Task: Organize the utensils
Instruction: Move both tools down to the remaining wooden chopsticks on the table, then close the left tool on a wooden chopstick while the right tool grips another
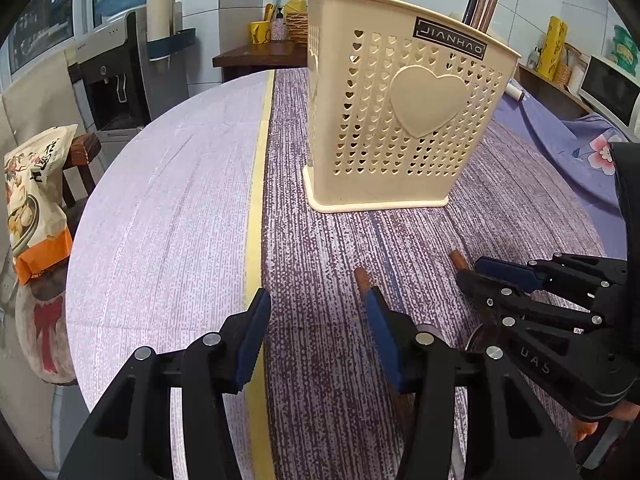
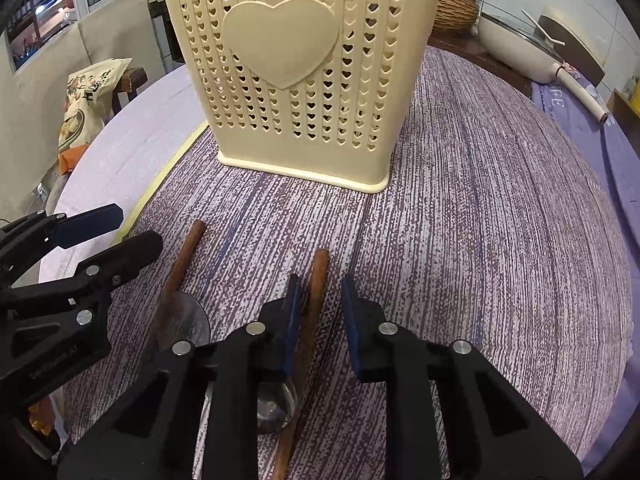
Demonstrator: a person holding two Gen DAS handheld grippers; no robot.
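Note:
A cream plastic utensil holder [image 1: 400,100] [image 2: 300,72] with heart-shaped holes stands upright on the purple tablecloth, with dark and wooden handles [image 1: 486,0] poking out of its top. Two wooden-handled utensils lie in front of it. My right gripper [image 2: 320,292] straddles one wooden handle [image 2: 318,276]; the handle lies against the left pad with a gap to the right pad, and a metal bowl [image 2: 276,404] shows under the fingers. The other handle [image 2: 184,264] [image 1: 362,278] lies further left. My left gripper [image 1: 318,296] [image 2: 136,230] is open and empty, that handle's tip beside its right finger.
The round table's edge curves away on the left, past a yellow stripe [image 1: 256,220]. A printed snack bag [image 1: 36,200] sits on a stool beyond it. A white pan [image 2: 516,44] and wicker basket [image 2: 456,12] stand behind the holder; a microwave [image 1: 612,88] is at the far right.

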